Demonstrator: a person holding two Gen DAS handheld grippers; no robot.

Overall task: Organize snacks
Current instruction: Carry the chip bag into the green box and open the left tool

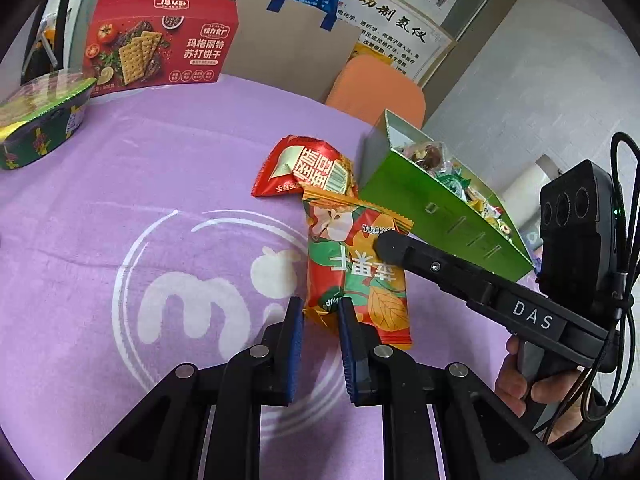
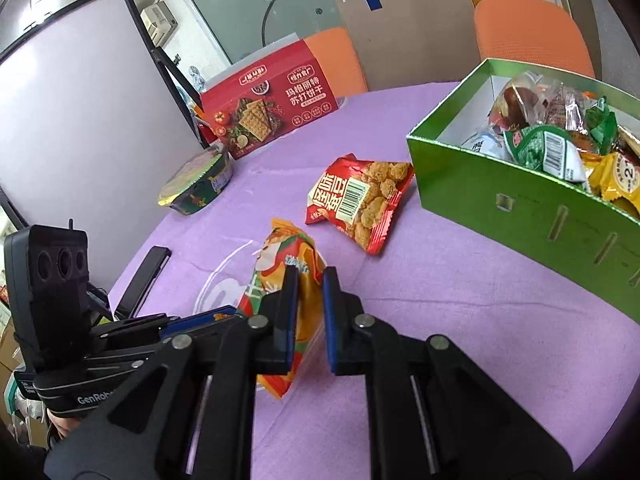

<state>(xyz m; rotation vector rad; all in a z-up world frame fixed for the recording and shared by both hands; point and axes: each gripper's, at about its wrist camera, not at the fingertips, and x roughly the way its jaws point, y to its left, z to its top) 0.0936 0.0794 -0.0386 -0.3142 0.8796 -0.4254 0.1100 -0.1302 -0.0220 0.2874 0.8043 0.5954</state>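
Observation:
An orange-and-green dried apple packet (image 1: 354,264) lies on the purple cloth, and both grippers close on it. My left gripper (image 1: 320,312) pinches its near end between the blue pads. My right gripper (image 2: 310,284) pinches its side edge; the packet (image 2: 280,276) buckles up between the fingers. The right gripper also shows in the left wrist view (image 1: 390,246), lying across the packet. A red bean snack packet (image 1: 304,168) (image 2: 360,200) lies just beyond. A green box (image 1: 436,208) (image 2: 512,196) full of snack packets stands to the right.
A red cracker box (image 1: 160,44) (image 2: 272,100) stands at the table's far side. A dark instant-noodle bowl (image 1: 40,124) (image 2: 196,184) sits at the left. Orange chairs (image 2: 532,36) and a brown paper bag (image 1: 280,44) stand behind the round table's purple cloth (image 1: 140,184).

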